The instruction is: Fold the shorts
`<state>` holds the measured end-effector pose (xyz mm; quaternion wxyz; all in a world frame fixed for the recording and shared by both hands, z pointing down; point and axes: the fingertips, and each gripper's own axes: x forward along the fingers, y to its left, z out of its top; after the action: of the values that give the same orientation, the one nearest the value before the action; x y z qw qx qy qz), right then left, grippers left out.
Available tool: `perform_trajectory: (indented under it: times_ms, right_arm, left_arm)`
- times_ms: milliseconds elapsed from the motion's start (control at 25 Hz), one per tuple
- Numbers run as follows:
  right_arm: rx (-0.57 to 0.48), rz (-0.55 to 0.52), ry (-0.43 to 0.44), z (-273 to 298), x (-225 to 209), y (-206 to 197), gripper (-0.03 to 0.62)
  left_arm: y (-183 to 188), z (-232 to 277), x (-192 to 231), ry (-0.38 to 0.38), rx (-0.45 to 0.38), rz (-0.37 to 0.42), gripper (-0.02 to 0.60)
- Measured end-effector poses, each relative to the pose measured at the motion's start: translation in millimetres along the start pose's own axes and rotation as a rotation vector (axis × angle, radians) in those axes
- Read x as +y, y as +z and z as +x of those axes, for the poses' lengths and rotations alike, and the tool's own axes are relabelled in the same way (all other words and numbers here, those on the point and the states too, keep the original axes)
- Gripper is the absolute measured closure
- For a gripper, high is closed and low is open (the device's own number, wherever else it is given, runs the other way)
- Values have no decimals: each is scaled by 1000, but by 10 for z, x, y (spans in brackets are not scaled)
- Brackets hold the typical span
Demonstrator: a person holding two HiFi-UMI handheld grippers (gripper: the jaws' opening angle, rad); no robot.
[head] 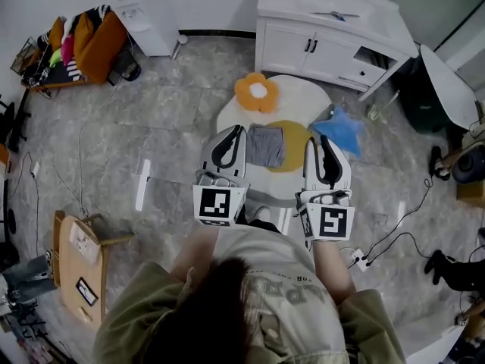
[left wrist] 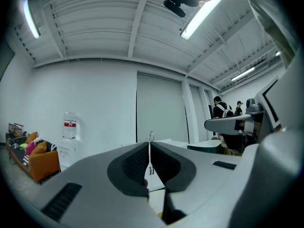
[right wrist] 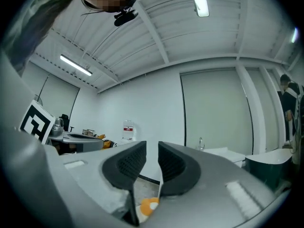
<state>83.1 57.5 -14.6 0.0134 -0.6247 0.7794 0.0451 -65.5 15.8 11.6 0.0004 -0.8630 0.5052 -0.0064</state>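
Note:
The grey shorts lie folded into a small rectangle on a yellow round mat on the low white table. I hold both grippers high in front of my chest, pointing level, well above the shorts. In the head view my left gripper sits just left of the shorts, my right gripper just right of them. In the left gripper view the left gripper has its pads pressed together with nothing in them. In the right gripper view the right gripper shows a narrow gap, empty.
An orange flower cushion and a blue star-shaped cushion lie on the table's edges. A white cabinet stands behind it, an orange sofa far left, a wooden chair near left. Cables run over the floor at right. People stand far off.

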Motion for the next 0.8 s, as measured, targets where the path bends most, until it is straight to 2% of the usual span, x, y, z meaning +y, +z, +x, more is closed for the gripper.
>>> perform_trajectory:
  times_ms: [120, 240, 520, 800]
  right_arm:
    - [-21, -40, -19, -47, -6, 106, 568]
    - [-43, -58, -35, -51, -41, 197, 590]
    - [-80, -49, -41, -40, 23, 301, 592]
    - [-109, -40, -61, 5, -33, 390, 592]
  left_arm:
    - [70, -69, -17, 10, -33, -4, 571]
    - [151, -82, -17, 25, -70, -6, 571]
    - [430, -68, -23, 32, -167, -10, 572]
    - [537, 36, -62, 4, -202, 23, 572]
